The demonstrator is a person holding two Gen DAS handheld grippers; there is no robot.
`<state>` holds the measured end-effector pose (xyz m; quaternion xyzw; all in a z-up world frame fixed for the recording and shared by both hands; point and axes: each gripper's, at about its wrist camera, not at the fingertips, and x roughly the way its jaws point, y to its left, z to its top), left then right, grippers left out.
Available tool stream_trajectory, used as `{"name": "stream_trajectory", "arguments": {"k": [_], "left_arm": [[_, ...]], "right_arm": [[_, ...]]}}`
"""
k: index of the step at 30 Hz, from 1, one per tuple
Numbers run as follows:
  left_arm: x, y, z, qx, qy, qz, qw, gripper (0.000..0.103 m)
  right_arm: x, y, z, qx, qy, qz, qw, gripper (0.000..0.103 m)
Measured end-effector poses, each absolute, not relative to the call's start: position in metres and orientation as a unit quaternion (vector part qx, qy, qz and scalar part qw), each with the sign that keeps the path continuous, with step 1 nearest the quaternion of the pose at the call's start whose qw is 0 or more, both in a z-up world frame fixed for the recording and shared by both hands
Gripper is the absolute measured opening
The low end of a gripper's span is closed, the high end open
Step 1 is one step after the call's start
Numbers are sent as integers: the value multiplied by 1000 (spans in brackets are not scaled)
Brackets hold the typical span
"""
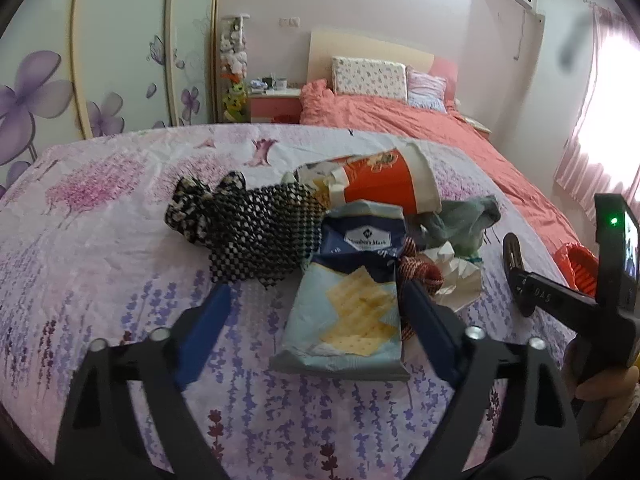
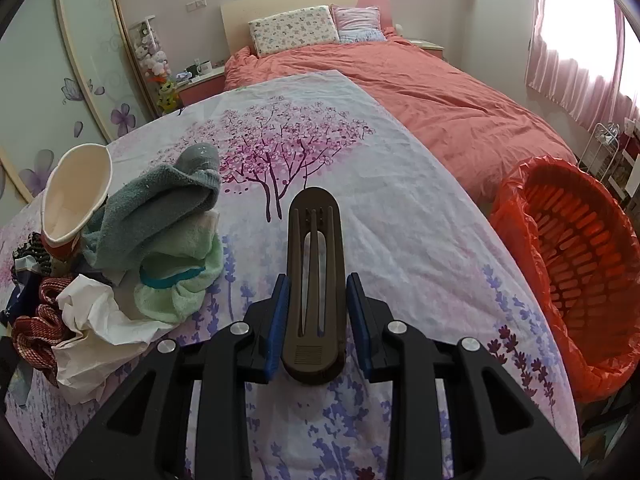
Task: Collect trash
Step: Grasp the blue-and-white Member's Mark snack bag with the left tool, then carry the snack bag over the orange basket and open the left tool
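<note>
Nearest, the right gripper (image 2: pixel 316 322) has its 2 blue pads (image 2: pixel 279 322) closed against the sides of a dark brown slotted plastic wedge (image 2: pixel 315 280) lying on the floral-printed cloth (image 2: pixel 400 208). The left gripper (image 1: pixel 316 312) stands wide, its jaws straddling a pale blue cracker packet (image 1: pixel 352 312) without pressing it. Beyond lie a black-and-white checked fabric (image 1: pixel 256 236), crumpled white paper (image 2: pixel 96 320), grey and green socks (image 2: pixel 168 224) and an orange-and-white paper cup (image 1: pixel 384 184). To the right stands an orange-lined slatted bin (image 2: pixel 576 264); farther off, a coral-covered bed (image 2: pixel 420 80).
</note>
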<state>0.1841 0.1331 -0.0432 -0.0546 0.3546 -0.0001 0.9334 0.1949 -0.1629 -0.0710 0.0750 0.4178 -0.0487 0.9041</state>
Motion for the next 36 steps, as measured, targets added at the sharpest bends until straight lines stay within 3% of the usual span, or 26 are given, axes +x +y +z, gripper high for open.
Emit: {"name": "stream_trajectory", "arguments": {"k": [7,11,36], "left_arm": [[196,133,-52,-66,371,-15,926,73],[201,134,-53,-69,377,-28,923,56],[169,95,4,-52,331,-67,940,54]], "right_arm": [[200,-163,-72,70,418,-50,904,30],[199,-162,-71,69,420,-43,904,30],[151,-198,-22,83,356,-39,930,29]]}}
